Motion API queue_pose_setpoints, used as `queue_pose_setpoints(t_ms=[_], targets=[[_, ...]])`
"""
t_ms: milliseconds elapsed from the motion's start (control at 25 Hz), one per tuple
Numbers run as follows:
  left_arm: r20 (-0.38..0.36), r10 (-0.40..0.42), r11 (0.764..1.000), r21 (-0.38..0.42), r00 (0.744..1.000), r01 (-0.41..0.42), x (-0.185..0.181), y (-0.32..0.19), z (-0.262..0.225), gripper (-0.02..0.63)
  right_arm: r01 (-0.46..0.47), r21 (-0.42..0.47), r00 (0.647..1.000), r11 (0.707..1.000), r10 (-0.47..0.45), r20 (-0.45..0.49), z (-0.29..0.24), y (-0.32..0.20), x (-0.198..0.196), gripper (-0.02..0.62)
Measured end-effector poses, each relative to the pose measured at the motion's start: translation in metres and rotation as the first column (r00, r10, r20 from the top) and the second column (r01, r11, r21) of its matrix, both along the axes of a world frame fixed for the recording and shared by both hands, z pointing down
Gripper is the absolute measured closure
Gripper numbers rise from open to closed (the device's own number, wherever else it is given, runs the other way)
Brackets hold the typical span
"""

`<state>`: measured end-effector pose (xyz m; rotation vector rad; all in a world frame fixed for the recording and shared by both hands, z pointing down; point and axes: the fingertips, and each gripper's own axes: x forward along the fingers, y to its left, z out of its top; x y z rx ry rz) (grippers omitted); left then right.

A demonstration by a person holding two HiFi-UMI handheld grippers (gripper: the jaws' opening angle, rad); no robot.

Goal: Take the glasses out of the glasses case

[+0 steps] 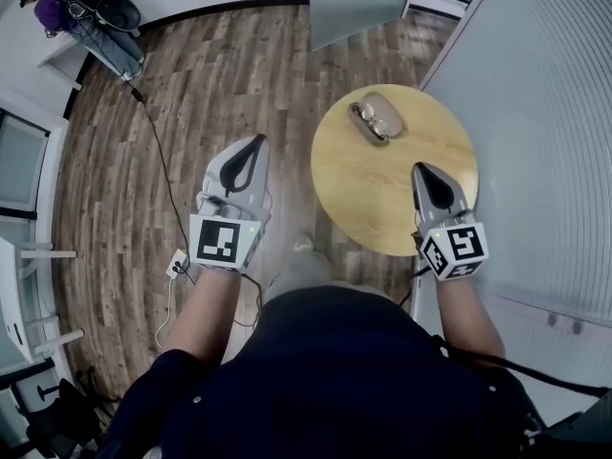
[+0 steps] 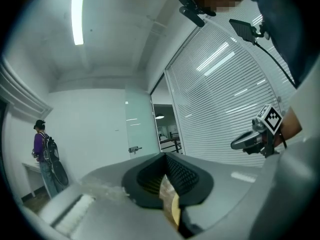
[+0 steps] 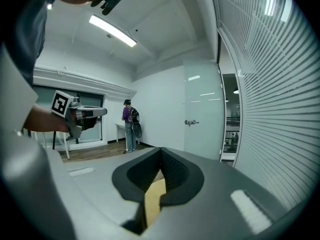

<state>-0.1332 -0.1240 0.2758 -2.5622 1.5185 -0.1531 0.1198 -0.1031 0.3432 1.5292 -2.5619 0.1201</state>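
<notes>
Round wooden table (image 1: 382, 204), open case (image 1: 375, 118) on its far side, left gripper (image 1: 256, 142) over plank floor (image 1: 220, 75), right gripper (image 1: 422, 168) above table's near right edge, person (image 1: 72, 12) at far left.

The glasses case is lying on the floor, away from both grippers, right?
No. The glasses case lies on the round table, not the floor; the head view shows it. It is indeed away from the left gripper and the right gripper.

A round wooden table (image 1: 382, 194) stands on plank floor (image 1: 215, 94).
</notes>
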Motion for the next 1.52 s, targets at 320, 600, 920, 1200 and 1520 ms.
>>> queue_pose_setpoints(t_ms=[320, 600, 920, 1200, 1520], targets=[[-0.044, 0.082, 0.996, -0.013, 0.996, -0.083, -0.022, -0.085, 0.004, 0.601, -0.071, -0.039, 0.997, 0.997, 0.069, -0.039, -0.003, -0.068, -0.025, 0.586], [-0.043, 0.161, 0.986, -0.032, 0.986, -0.163, -0.029, -0.135, 0.013, 0.6, -0.144, -0.057, 0.989, 0.988, 0.141, -0.054, -0.006, -0.105, -0.039, 0.586], [-0.075, 0.193, 0.977, -0.071, 0.978, -0.199, 0.004, -0.166, 0.024, 0.6, -0.143, -0.124, 0.987, 0.982, 0.132, -0.09, 0.011, -0.13, -0.02, 0.586], [-0.041, 0.182, 0.978, -0.092, 0.982, -0.186, 0.017, -0.188, 0.035, 0.6, -0.106, -0.167, 0.993, 0.98, 0.096, -0.068, 0.047, -0.169, -0.017, 0.586], [-0.034, 0.156, 0.981, -0.113, 0.987, -0.159, 0.027, -0.221, 0.059, 0.6, -0.083, -0.23, 0.996, 0.969, 0.073, -0.054, 0.105, -0.203, -0.005, 0.586]])
